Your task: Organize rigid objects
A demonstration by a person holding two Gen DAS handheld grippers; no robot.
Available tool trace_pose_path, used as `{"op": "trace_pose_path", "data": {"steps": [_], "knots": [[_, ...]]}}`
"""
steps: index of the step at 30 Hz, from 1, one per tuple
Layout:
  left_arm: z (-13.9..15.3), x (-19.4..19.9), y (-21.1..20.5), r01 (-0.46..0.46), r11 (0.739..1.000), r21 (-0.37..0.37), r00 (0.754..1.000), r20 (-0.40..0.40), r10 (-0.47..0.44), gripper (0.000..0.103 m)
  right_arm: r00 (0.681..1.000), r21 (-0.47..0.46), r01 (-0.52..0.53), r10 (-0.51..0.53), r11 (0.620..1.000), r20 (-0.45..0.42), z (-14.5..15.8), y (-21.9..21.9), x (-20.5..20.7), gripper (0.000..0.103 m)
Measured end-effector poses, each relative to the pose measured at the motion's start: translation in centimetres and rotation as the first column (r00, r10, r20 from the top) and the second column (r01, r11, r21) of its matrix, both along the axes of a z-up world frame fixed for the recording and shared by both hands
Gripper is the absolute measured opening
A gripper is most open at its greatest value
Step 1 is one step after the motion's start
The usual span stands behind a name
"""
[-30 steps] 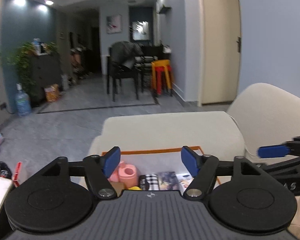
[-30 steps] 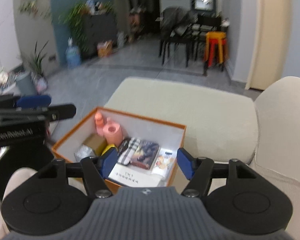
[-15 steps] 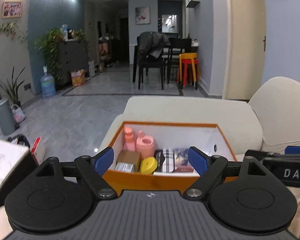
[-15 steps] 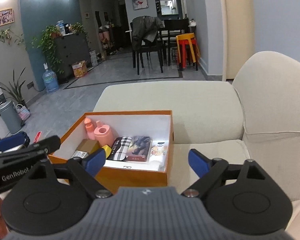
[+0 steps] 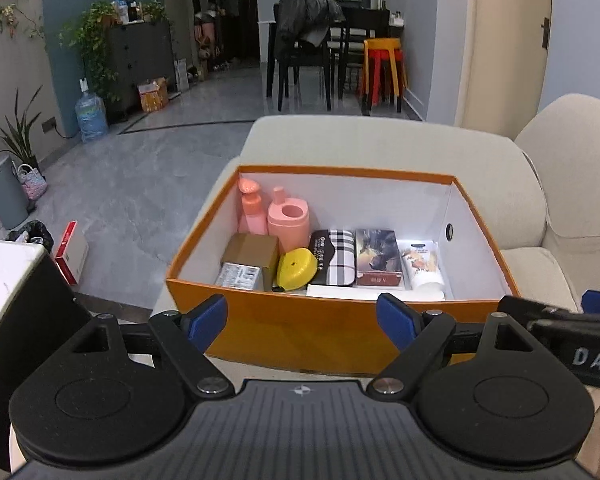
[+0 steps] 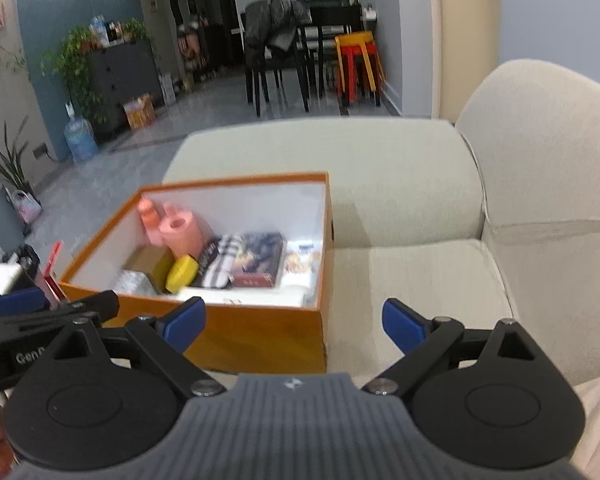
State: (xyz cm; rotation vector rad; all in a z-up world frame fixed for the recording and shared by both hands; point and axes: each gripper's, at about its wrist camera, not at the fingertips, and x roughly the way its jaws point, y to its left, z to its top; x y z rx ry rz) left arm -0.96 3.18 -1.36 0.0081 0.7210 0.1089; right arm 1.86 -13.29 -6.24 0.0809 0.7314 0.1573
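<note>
both claws sit lower than a sec ago and tip down more, so the orange box (image 5: pixel 300 328) now shows whole w/ its inside, where before the left cam saw only its far rim. left claw (image 5: pixel 302 316) is released, jaws at full spread, nothing between the blue pads (image 5: pixel 208 316); it hangs just before the box's near wall. it was narrower a sec ago. right claw (image 6: pixel 292 322) is released too and its jaws are opening; nothing gripped, the box's near right corner sits in the gap, pads not touching it. each claw shows at the edge of the other's cam.

the box rests on the cream sofa (image 6: pixel 420 280), on the seat's left part.

inside, near to far:
- near left corner: a silver packet (image 5: pixel 238 276) and a brown carton (image 5: pixel 254 250)
- a yellow tape measure (image 5: pixel 296 270) beside the carton
- a white booklet (image 5: pixel 328 292) along the near wall
- mid: a plaid case (image 5: pixel 336 256), then a dark book (image 5: pixel 380 258), then a white tube (image 5: pixel 422 268) toward the right wall
- far left corner: a pink bottle (image 5: pixel 250 210) and a pink cup (image 5: pixel 290 222), upright, side by side

contents look unmoved vs earlier frames.

past the sofa: grey floor, a water jug (image 5: pixel 90 114), dark chairs (image 5: pixel 300 64), red and yellow stools (image 5: pixel 382 64).
</note>
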Motion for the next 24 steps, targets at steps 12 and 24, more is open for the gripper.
{"op": "trace_pose_path", "data": {"steps": [12, 24], "knots": [[-0.9, 0.9, -0.9, 0.003, 1.0, -0.002, 0.999, -0.046, -0.004, 0.099, 0.998, 0.006, 0.024, -0.024, 1.0, -0.066, -2.2, -0.8, 2.2, 0.093], [-0.6, 1.0, -0.8, 0.002, 1.0, -0.013, 0.999, -0.053, -0.003, 0.099, 0.998, -0.001, 0.011, -0.011, 1.0, -0.065, -2.3, -0.7, 2.3, 0.094]]}}
